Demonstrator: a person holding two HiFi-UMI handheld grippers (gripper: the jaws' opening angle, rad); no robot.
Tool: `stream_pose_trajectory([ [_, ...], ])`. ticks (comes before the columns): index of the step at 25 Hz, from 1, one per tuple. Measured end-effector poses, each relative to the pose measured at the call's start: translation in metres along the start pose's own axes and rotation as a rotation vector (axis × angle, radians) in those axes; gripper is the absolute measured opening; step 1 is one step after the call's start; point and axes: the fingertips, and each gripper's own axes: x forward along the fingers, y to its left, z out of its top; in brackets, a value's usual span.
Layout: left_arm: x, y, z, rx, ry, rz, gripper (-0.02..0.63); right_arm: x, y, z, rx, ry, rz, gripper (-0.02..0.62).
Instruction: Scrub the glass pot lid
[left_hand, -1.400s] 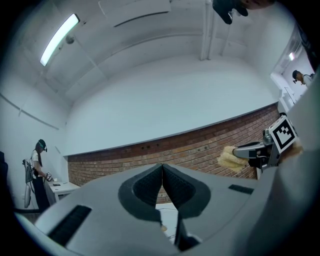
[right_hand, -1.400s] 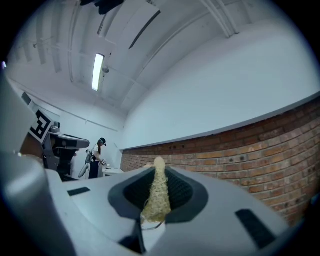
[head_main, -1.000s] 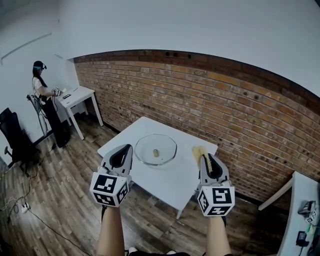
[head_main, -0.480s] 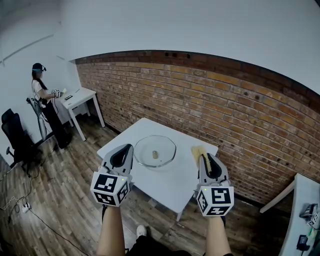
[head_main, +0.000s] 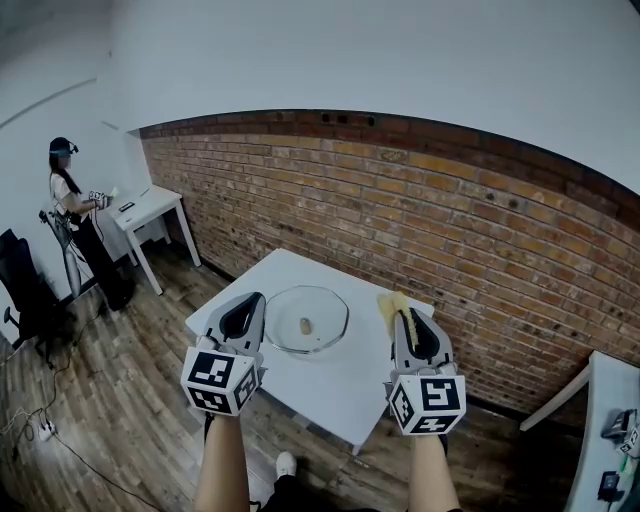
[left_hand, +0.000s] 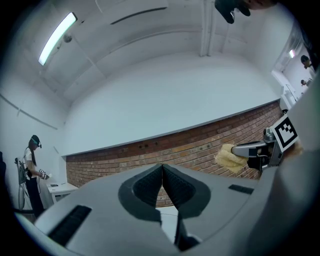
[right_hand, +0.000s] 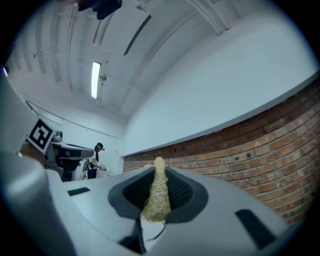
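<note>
Judging from how things lie, the scrubbing is taken to be not yet begun. The white square table (head_main: 345, 385) carries only the round, clear glass pot lid (head_main: 325, 310), which lies flat toward the table's far left edge. No suds, water or wipe marks can be made out on the glass. The left gripper (head_main: 252, 298) is held above the table's left corner, beside the lid's rim but not touching it, and its jaws are pressed together with nothing between them. The right gripper (head_main: 405, 318) is held over the table's right edge, clear of the lid. Its jaws are clamped on a thin yellow fibrous scrubbing pad (right_hand: 158, 192), which sticks out past the tips. The tool is thus judged to be in hand, while all the rest is left: the pad is to be brought down onto the glass, the lid probably steadied by the empty gripper, and the surface rubbed. The small pale knob (head_main: 305, 325) at the lid's middle is touched by nothing.
</note>
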Motion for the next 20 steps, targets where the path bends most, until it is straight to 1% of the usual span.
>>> stream_pose_trajectory([
  [3,0.015,0.013,-0.011,-0.004,0.006,-0.007,0.011,0.019,0.004,-0.007,0.000,0.005,-0.002,0.058],
  [8,0.043,0.040,-0.036,-0.038,0.030,-0.012,0.011,0.056,0.010,-0.027,-0.001,0.034,-0.010,0.058],
  [20,0.130,0.115,-0.081,-0.087,0.060,-0.058,0.011,0.162,0.020,-0.059,-0.014,0.078,-0.056,0.058],
])
